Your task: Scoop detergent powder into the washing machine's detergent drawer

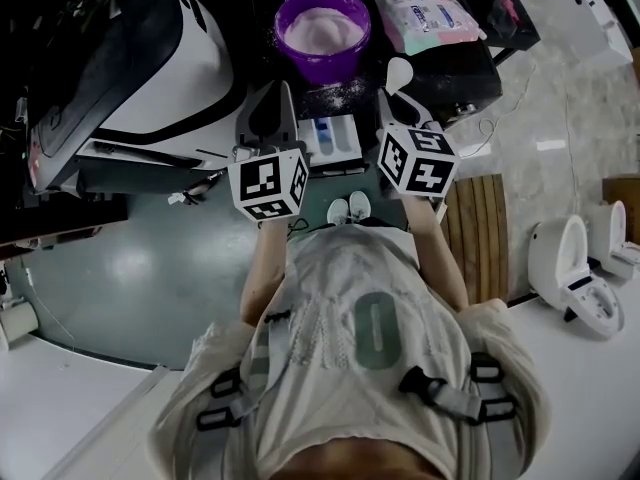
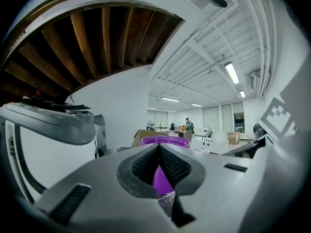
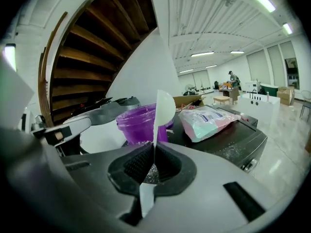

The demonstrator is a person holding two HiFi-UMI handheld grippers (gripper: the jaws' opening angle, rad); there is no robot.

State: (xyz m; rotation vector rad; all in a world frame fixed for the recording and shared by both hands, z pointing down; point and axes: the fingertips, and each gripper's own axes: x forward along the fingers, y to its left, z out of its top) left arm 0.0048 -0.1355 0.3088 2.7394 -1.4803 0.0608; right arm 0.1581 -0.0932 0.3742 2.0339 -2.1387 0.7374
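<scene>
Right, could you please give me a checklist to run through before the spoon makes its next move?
1. Spoon gripped: ok, the right gripper is shut on its handle.
2. Purple tub uncovered, with powder inside: ok.
3. Detergent drawer pulled out: ok, it lies open between the two grippers.
4. Left gripper free: ok, jaws together on nothing.
5. Spoon bowl loaded: cannot tell.
6. Work surface clean: not ok, spilled grains lie on the dark top in front of the tub.
</scene>
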